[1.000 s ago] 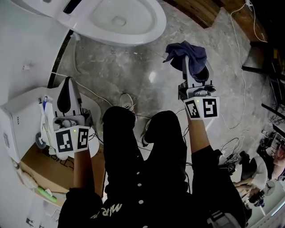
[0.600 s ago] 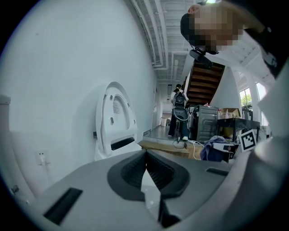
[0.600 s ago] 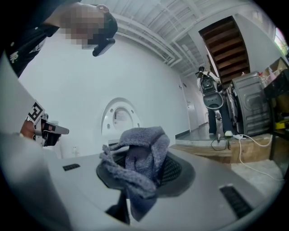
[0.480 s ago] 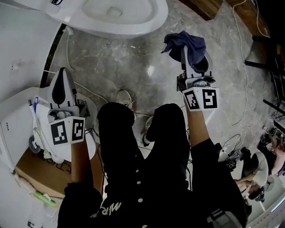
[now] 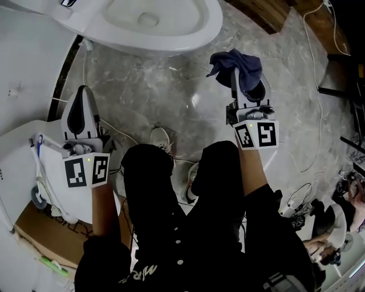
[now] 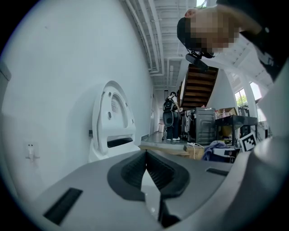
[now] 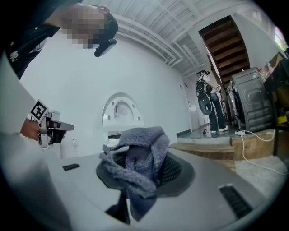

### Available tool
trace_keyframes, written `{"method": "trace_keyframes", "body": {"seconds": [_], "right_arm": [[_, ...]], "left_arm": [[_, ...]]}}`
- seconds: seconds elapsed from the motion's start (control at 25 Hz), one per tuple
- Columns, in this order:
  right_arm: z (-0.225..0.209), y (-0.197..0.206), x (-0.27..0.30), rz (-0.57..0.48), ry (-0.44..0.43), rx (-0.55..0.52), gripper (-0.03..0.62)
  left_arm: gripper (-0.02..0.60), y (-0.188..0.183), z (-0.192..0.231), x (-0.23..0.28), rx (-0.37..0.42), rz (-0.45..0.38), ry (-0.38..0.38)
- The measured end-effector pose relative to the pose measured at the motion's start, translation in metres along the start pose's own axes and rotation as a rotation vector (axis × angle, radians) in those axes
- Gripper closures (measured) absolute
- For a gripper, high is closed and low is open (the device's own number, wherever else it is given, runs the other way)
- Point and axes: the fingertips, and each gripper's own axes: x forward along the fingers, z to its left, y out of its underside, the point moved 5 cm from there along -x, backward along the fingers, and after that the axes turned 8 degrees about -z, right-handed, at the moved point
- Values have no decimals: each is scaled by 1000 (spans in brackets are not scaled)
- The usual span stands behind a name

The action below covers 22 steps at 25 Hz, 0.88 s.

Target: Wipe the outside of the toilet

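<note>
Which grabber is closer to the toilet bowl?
Right. The right gripper, clamping the blue cloth, sits just below the toilet bowl at its right edge. The left gripper, shut and empty, is farther off, below the bowl's left side.

Open workshop hall (toilet point(image 5: 199, 35), staircase point(image 6: 198, 85)).

The grey marbled floor point(image 5: 171, 97) is carrying the white toilet point(image 5: 154, 23) at 12 o'clock and is running up against a wooden step point(image 5: 268, 11) at 1 o'clock. A thin white cable point(image 5: 315, 108) is trailing across it at 3 o'clock. A person's white shoes point(image 5: 162, 137) are standing on it at the centre, and a cardboard box point(image 5: 43, 236) is sitting at 8 o'clock.
</note>
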Motion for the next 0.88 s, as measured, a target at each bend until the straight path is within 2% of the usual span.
{"method": "trace_keyframes", "body": {"seconds": [0.2,0.6,0.88], "right_arm": [[2,30,4,3,-23,-20,467],[1,90,17,-13,-89,-29,467],[4,112,26,-3,-132,-4,467]], "left_arm": [[571,32,-1,6,-11,31,24],[571,78,-13,8,-6,-7,77],[571,94,-19,4,-22,-33,95]]}}
